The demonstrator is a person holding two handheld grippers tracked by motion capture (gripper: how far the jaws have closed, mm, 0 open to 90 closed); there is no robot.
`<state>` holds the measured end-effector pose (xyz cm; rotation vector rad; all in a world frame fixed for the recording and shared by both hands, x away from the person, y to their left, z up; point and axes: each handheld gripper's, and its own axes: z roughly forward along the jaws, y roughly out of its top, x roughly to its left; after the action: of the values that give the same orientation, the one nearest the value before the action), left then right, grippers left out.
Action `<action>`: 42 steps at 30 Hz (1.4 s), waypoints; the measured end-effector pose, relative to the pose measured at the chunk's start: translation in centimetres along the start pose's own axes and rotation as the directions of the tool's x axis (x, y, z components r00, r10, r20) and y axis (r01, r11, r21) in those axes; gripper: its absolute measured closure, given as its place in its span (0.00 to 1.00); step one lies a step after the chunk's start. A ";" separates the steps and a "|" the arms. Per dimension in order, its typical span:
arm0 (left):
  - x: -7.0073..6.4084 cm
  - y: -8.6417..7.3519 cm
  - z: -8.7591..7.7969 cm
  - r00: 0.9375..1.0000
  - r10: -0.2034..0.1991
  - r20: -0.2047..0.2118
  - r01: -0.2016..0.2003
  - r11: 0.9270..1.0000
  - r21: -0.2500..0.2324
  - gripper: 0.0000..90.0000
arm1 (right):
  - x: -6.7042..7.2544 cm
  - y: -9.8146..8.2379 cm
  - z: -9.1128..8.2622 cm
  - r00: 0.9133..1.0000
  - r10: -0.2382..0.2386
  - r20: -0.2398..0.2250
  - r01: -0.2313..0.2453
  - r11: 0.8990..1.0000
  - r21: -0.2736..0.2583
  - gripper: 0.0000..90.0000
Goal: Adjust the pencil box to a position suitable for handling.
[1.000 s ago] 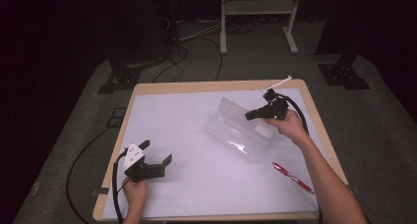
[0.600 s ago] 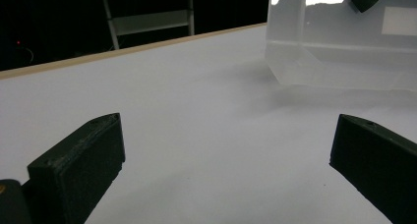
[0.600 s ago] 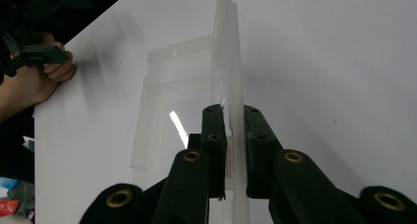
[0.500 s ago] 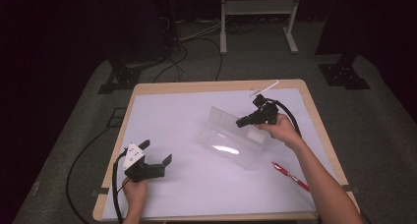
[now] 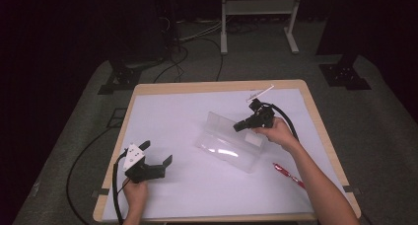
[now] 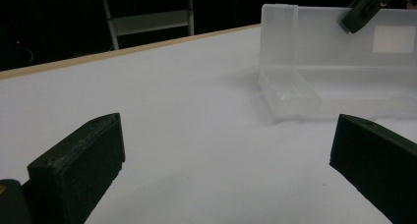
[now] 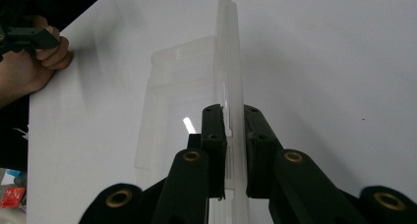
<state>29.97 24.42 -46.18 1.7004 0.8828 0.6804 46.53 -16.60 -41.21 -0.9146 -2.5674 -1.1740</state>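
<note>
Nearest you, your left gripper (image 5: 156, 157) rests low on the near left part of the table (image 5: 197, 87), its two blocky black jaws spread wide with bare white surface between them and nothing touched. A grey three-cornered plate sits on top of it and a black cable loops back toward your forearm.

Farther in, right of centre, lies the clear plastic case (image 5: 229, 145), open: a shallow, frosted, rectangular tray flat on the table with a small compartment walled off at one end, and its lid (image 6: 339, 35) standing up along the far long side. Your right gripper (image 5: 240, 126) is pinched on that lid's upper edge; in the right gripper view the two pads press on the thin translucent wall (image 7: 228, 86) from either side. A pale rectangular patch shows on the lid, too faint to read.

A red pen (image 5: 288, 174) lies just beside the case, near your right forearm. A thin white stick (image 5: 260, 93) rests near the table's far edge. The tabletop is smooth matte white with a light wooden rim.
</note>
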 end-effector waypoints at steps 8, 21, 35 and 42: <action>0.0 0.0 0.0 1.000 0.000 0.000 0.000 1.000 0.000 0.00 | -0.4 -0.5 0.5 1.000 0.007 0.003 -0.007 1.000 0.004 0.90; 0.0 0.0 0.0 1.000 0.002 0.000 -0.002 1.000 0.001 0.00 | 0.4 -0.6 -1.3 0.998 -0.022 0.058 0.024 0.999 -0.040 0.65; -0.1 0.0 0.0 1.000 0.004 -0.003 -0.004 1.000 0.004 0.00 | 1.8 -3.8 -7.3 0.985 -0.028 0.168 0.047 0.993 -0.111 0.51; -0.1 0.0 0.0 1.000 0.004 -0.005 -0.004 1.000 0.004 0.00 | 2.7 -5.6 -9.3 0.978 -0.029 0.207 0.056 0.990 -0.126 0.50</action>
<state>29.94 24.33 -46.18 1.7055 0.8849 0.6862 40.16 -25.00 -37.42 -1.0652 -2.7084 -1.3396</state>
